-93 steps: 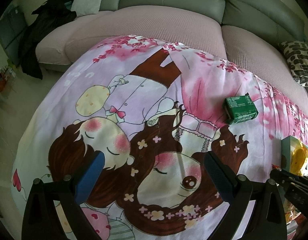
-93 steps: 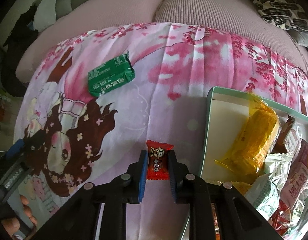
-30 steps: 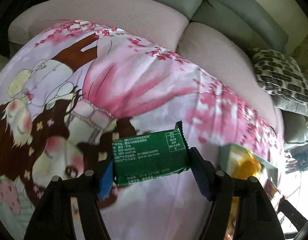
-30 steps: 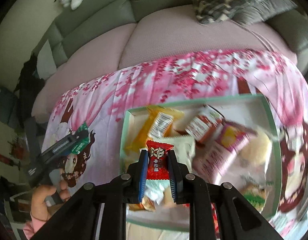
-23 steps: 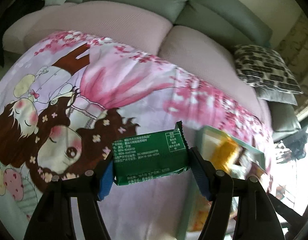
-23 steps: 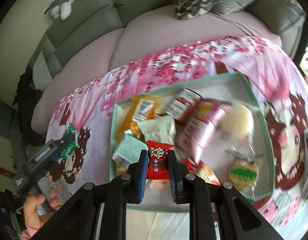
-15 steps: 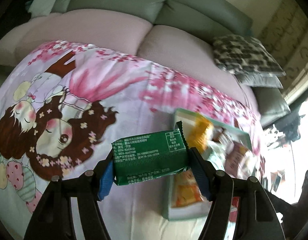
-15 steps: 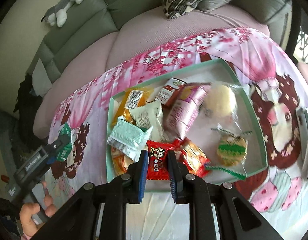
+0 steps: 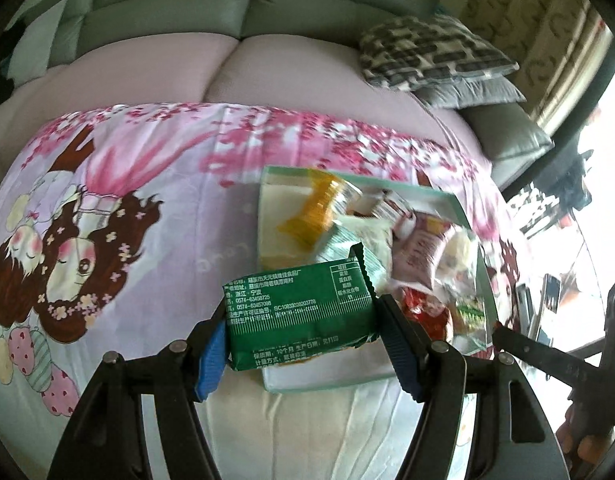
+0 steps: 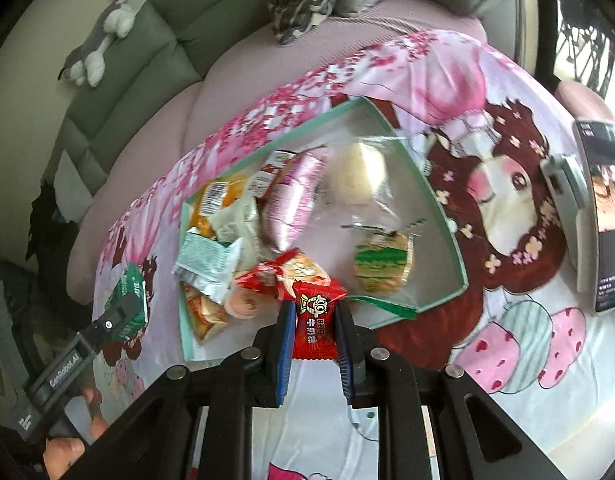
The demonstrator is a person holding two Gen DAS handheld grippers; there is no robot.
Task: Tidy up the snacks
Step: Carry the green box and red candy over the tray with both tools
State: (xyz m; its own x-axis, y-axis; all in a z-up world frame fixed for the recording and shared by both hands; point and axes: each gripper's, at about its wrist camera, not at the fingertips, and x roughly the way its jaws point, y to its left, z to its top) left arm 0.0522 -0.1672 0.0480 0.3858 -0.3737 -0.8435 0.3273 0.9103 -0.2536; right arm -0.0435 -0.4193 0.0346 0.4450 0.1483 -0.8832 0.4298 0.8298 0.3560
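Left gripper (image 9: 299, 340) pinches a green snack packet (image 9: 299, 316) sideways between its blue pads, white print facing the camera, packet held above the near left corner of the tray (image 9: 455, 200) and partly covering it. Bedsheet (image 9: 147, 184) with pink blossoms and cartoon girls is spread over a pinkish sofa seat; grey-green backrest behind it, patterned cushion (image 9: 431, 56) up right. Tray is a shallow mint-rimmed box sitting on the sheet, crowded with wrapped snacks: yellow packet (image 9: 315, 212) at its far left, pale green-white packet just beside it, pink packet (image 9: 419, 252) toward the right, red wrapper near the front rim. In the right wrist view the left gripper shows at far left with the green packet clamped, a hand (image 10: 63, 448) on its handle. Right gripper (image 10: 315, 332) is pressed shut on a small red candy (image 10: 317, 316), upright between the pads, cartoon face on the wrapper, hanging over the tray's near rim. Behind it in the tray: red-orange wrapped snack (image 10: 291, 276), clear bag with a pale round bun (image 10: 363, 172), green-striped round snack (image 10: 383, 264). Plush toy (image 10: 99, 40) lies on the sofa back top left. A phone on a stand (image 10: 595, 216) sits on the sheet at far right.
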